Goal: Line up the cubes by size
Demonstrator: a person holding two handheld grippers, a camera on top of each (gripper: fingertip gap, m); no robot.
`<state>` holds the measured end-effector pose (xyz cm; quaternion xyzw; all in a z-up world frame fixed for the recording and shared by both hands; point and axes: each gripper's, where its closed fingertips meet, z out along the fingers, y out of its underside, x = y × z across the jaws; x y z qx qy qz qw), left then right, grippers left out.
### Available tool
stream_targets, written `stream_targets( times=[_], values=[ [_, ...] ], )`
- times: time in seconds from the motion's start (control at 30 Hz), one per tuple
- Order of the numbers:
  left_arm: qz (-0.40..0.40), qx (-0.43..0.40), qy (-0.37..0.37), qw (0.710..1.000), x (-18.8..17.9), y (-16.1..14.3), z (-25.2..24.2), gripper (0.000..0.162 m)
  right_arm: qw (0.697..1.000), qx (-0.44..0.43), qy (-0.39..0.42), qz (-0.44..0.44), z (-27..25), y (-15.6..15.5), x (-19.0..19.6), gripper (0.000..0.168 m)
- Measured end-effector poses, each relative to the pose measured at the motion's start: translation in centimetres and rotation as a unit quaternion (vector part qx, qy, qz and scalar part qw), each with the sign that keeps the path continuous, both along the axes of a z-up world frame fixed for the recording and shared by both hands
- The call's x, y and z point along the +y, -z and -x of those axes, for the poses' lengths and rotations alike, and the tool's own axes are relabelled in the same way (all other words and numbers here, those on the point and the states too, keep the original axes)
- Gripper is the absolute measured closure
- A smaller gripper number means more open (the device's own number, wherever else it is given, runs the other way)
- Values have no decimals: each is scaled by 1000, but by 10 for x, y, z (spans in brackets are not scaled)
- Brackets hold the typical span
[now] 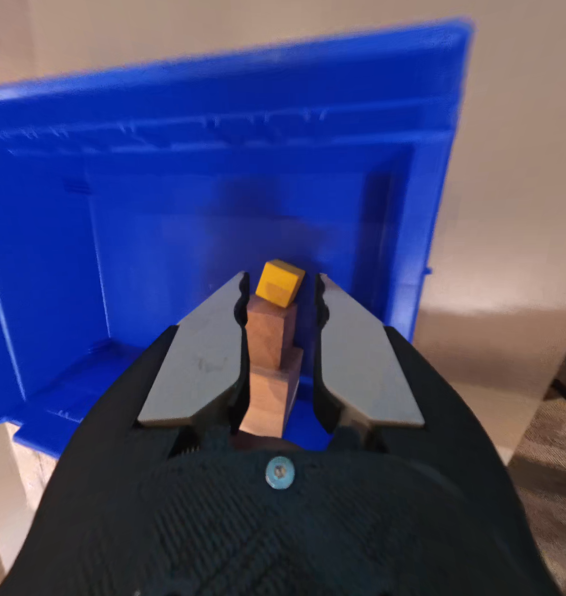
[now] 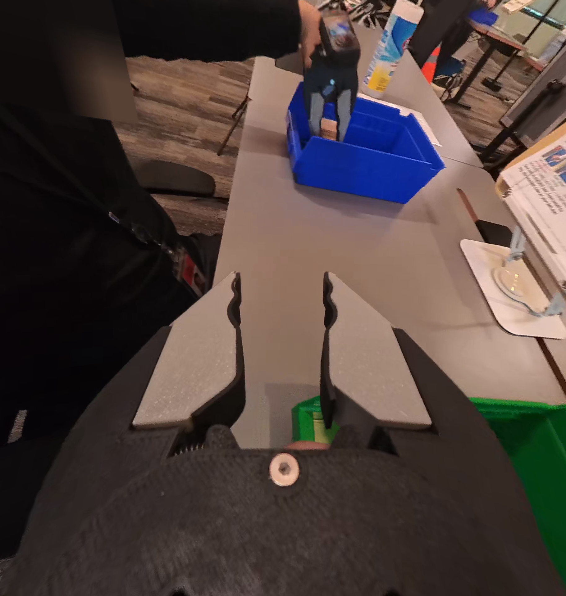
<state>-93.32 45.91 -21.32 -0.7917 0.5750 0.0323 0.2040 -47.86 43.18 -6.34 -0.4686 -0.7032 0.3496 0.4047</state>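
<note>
While the left tongs [image 1: 280,280] reach down into the blue bin [image 1: 210,200], their jaws stand apart around a row of cubes on the bin floor. The row holds a small yellow cube [image 1: 280,283] at the far end, touching a medium brown cube [image 1: 268,335], which in turn touches a larger brown cube [image 1: 268,403] nearest the camera. The left finger pad lies close against the medium cube; whether it touches cannot be told. The right pad is clear of the row. In the right wrist view the same bin [image 2: 365,167] sits far along the grey tabletop [image 2: 307,258], with the left tongs [image 2: 329,137] straddling the wooden cubes [image 2: 328,129] inside it. The right tongs [image 2: 281,283] hover above the bare tabletop, jaws wide and holding nothing. A green bin [image 2: 533,451] lies just below them at the near right; its contents cannot be made out. A white spray bottle [image 2: 391,48] stands behind the blue bin.
</note>
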Motion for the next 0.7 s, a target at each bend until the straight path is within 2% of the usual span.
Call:
stream_targets(
  times=[0.2, 0.27, 0.4, 0.5, 0.57, 0.7],
  values=[
    [23, 92, 13, 995, 14, 30, 19, 111, 999, -2, -29, 19, 14, 5, -14, 118],
    [16, 89, 24, 996, 18, 31, 14, 133, 999, 3, -35, 24, 21, 7, -16, 120],
    [17, 63, 29, 997, 18, 23, 9, 137, 999, 12, -22, 48, 40, 10, -13, 128],
    [-49, 8, 18, 999, 26, -2, 0, 136, 997, 13, 14, 78, 58, 14, -3, 124],
    [-123, -51, 11, 991, 34, -32, -10, 136, 994, 12, 42, 100, 72, 17, 4, 122],
    [-264, -205, 24, 942, 33, -104, -51, 137, 981, 16, 68, 180, 107, 18, 13, 118]
  ],
)
